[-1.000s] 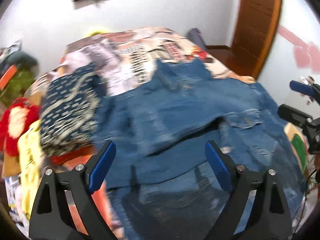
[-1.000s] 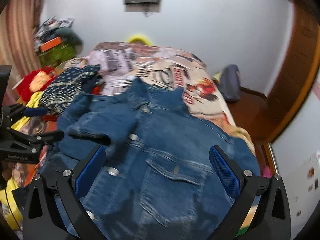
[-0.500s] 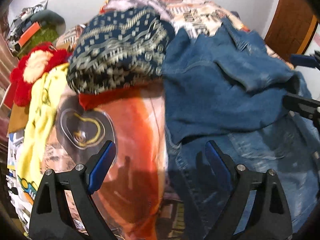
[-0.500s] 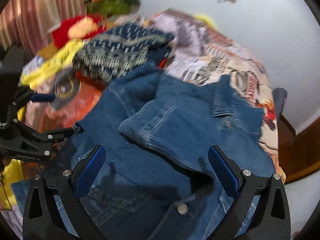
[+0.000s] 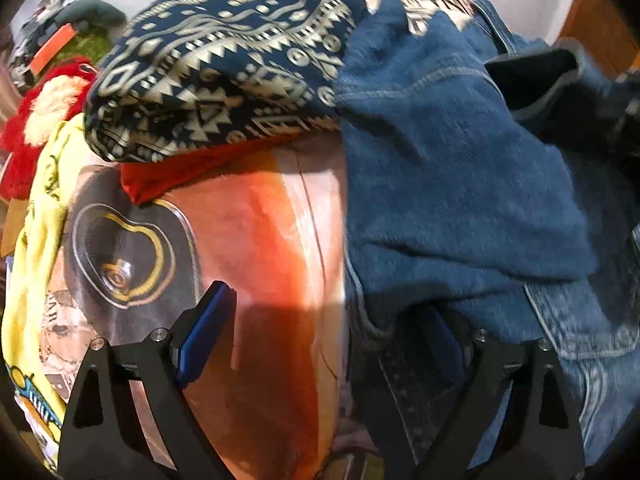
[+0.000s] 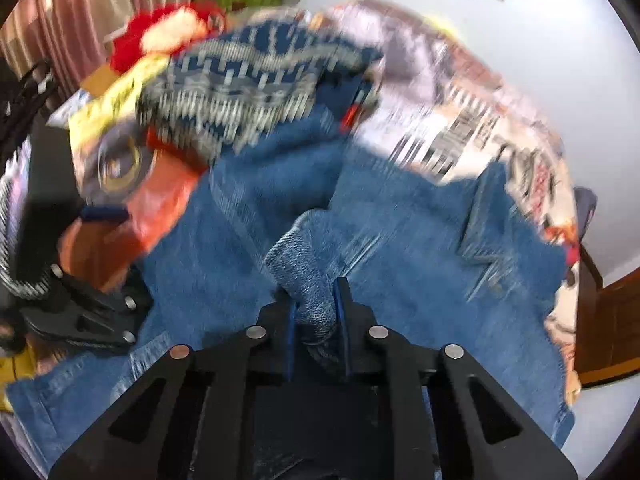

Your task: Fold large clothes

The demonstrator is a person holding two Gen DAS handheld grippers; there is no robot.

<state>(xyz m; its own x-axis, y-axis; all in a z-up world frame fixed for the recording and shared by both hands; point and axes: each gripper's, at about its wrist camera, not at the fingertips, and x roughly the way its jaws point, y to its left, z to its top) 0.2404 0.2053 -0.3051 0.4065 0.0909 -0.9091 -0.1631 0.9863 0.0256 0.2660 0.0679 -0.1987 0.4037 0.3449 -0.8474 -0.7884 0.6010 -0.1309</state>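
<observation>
A blue denim jacket (image 5: pixel 452 184) lies on the printed bed cover, with one sleeve folded across its front. My right gripper (image 6: pixel 315 312) is shut on the cuff of that sleeve (image 6: pixel 304 268). My left gripper (image 5: pixel 320 328) is open, low over the jacket's left edge. Its right finger lies over the denim hem and its left finger (image 5: pixel 204 332) is over the orange part of the bed cover. The jacket also fills the middle of the right wrist view (image 6: pixel 400 264).
A folded navy patterned garment (image 5: pixel 224 60) on a red cloth (image 5: pixel 192 168) lies just left of the jacket. A yellow cloth (image 5: pixel 36 216) and a red plush toy (image 5: pixel 44 96) are further left. The bed cover (image 5: pixel 260 240) is printed. A wooden door (image 6: pixel 608 320) stands right.
My right gripper has closed on the sleeve cuff; it was open before. My left gripper has dropped to the jacket's left edge, and it stays open.
</observation>
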